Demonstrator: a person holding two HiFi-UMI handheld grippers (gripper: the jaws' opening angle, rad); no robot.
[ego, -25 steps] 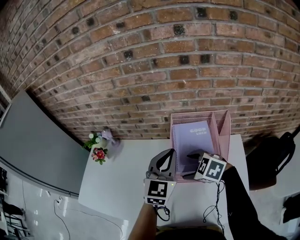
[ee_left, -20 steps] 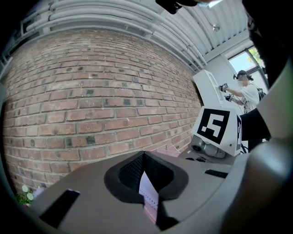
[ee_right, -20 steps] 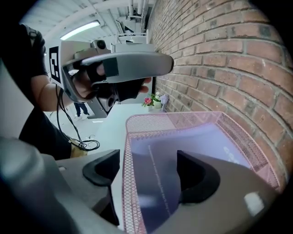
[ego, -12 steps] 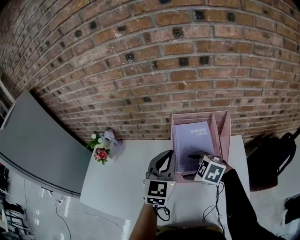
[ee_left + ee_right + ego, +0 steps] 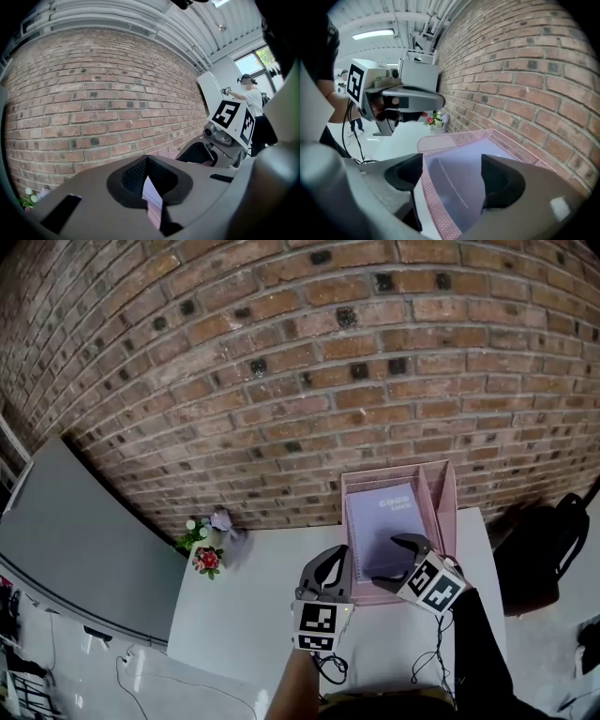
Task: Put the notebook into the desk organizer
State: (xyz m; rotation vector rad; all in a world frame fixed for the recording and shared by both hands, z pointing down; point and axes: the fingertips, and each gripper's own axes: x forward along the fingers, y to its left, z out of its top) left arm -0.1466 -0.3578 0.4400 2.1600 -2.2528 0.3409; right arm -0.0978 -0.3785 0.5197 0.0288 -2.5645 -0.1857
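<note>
Lavender notebook (image 5: 382,521) lies inside the pink mesh desk organizer (image 5: 450,507), in its wide left compartment, long axis running away toward the brick wall (image 5: 281,381). Right gripper (image 5: 411,546) is nearer: over the near end, jaws apart, holding nothing. Left gripper (image 5: 328,566) is just left of the organizer, jaws together. Cover print is faint, probably "GOOD LUCK".

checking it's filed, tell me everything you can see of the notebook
The notebook is lilac, with a smooth plain cover, faint pale print near its far end and a dotted line along one side. It lies closed in the wide left compartment of the pink mesh organizer, filling most of it. The right gripper hangs over its near end, jaws open, not gripping it.
</note>
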